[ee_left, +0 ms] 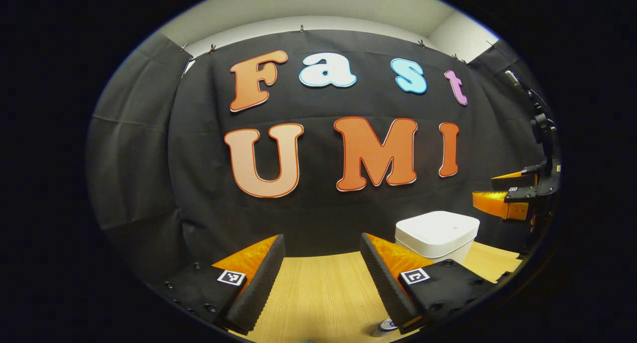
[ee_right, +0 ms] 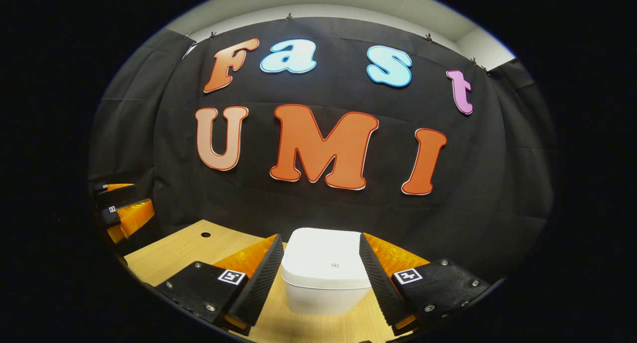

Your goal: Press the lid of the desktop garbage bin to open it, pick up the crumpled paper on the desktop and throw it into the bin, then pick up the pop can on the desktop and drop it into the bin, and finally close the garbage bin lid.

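Right now the shut white bin sits at twelve o'clock, closest to the wide-open, empty right gripper.

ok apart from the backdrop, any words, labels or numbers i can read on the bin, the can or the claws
No readable text.
white square plastic bin: no words; small mark on its lid, too small to read.
left claw and right claw: square black-and-white tags, coded patterns, no letters.
metal can: mostly hidden behind the left claw, label not readable.
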